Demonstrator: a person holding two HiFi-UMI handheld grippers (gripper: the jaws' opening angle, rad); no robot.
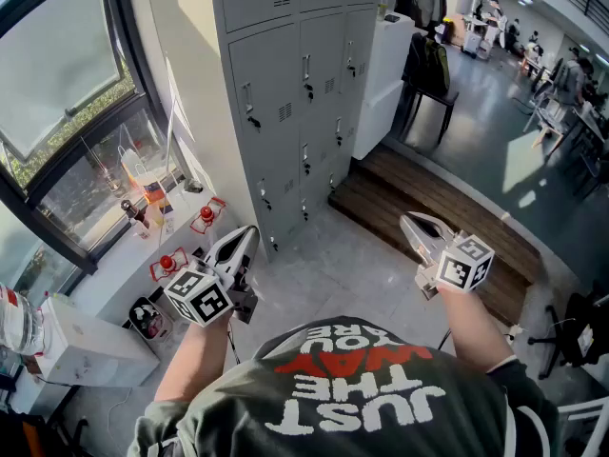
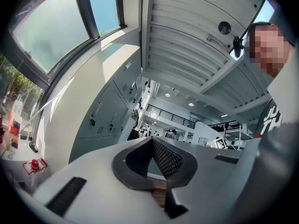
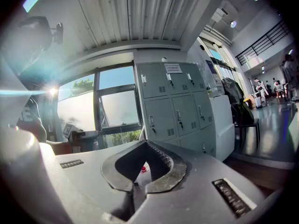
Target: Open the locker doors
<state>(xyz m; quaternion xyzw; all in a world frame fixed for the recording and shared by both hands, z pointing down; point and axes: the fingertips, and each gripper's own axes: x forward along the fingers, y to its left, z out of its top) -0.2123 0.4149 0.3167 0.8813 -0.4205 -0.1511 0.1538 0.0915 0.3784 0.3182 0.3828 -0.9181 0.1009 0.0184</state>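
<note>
A bank of grey lockers stands ahead of me, every door I can see closed, each with a small handle. The same lockers show in the left gripper view and in the right gripper view. My left gripper hangs over the floor well short of the lockers, jaws shut and holding nothing; its tips meet in its own view. Off to the right, my right gripper is held at about the same distance, also shut and empty.
A window sill on the left carries bottles, with red objects on the floor below it. A white cabinet adjoins the lockers. A wooden step and a black chair with a bag lie to the right. A white box sits at lower left.
</note>
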